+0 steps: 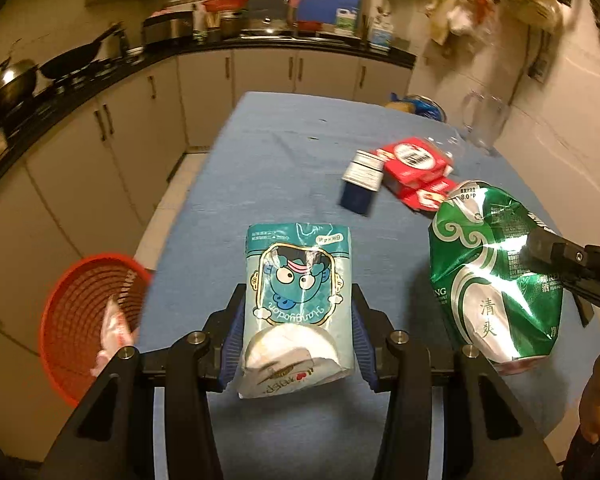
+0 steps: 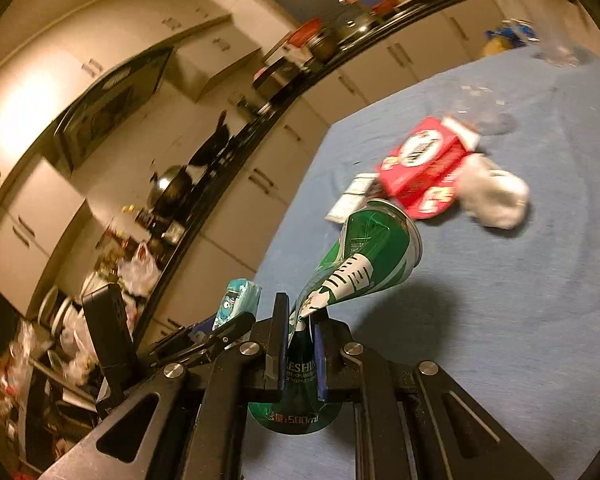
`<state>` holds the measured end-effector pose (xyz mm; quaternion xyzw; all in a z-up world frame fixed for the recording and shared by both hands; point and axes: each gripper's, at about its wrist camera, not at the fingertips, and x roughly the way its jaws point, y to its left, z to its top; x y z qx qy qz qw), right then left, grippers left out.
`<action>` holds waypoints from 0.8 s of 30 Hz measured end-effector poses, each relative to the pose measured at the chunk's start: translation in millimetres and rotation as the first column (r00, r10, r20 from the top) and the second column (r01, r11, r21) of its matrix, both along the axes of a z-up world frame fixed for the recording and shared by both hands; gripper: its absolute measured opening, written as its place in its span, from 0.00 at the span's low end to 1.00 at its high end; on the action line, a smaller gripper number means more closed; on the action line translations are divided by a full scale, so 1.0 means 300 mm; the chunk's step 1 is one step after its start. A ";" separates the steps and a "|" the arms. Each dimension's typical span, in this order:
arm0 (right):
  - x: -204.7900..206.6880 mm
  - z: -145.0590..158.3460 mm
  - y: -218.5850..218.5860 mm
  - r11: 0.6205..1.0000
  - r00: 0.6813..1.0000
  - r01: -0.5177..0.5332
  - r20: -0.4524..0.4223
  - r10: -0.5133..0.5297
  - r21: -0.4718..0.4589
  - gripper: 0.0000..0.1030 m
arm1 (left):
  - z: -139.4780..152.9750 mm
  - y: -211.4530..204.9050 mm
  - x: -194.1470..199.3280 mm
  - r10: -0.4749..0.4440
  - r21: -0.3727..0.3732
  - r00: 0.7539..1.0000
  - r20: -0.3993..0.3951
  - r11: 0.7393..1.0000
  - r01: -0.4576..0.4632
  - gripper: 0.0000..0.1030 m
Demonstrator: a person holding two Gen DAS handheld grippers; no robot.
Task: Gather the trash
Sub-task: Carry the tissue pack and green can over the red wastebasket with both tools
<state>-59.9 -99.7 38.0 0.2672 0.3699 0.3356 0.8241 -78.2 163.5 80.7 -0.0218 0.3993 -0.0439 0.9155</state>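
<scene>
Two pieces of trash are in the air at once, and that is where the risk lies. The left gripper [image 1: 298, 312] is clamped on a teal tissue packet [image 1: 298, 296], its blue pads pressing the packet's lower sides above the blue tablecloth [image 1: 268, 168]. The right gripper [image 2: 300, 344] is squeezed almost together on the flattened waist of a crushed green beer can [image 2: 356, 268].

The packet is soft and slick, so it could slide out of the pads if the hand swings quickly. The red basket [image 1: 80, 312] sits off the table's left edge, already holding a pale wrapper [image 1: 114, 328]; a release made short of its rim would drop the packet to the floor. The can is gripped only on thin, creased metal, which may fold further and twist free. The two grippers are close together, so they may bump on the way to the basket.

The packet's long axis runs away from the left wrist camera, printed top pointing up the table. The can's long axis leans forward and right from the right gripper, its top end toward the red cartons [image 2: 424, 164], with the base behind the pads.
</scene>
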 end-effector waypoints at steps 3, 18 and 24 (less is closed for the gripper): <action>0.011 0.013 0.076 0.999 0.999 -0.040 0.005 0.040 -0.015 0.11 | 0.010 0.079 -0.026 0.042 -0.001 0.999 0.014 0.999 -0.042 0.45; 0.073 0.051 0.512 0.966 0.971 -0.239 0.001 0.241 -0.095 0.11 | -0.024 0.490 -0.122 0.259 -0.051 0.966 0.006 0.965 -0.258 0.45; 0.081 0.059 0.640 0.951 0.958 -0.285 0.001 0.287 -0.122 0.11 | -0.054 0.604 -0.143 0.312 -0.068 0.950 -0.009 0.948 -0.312 0.45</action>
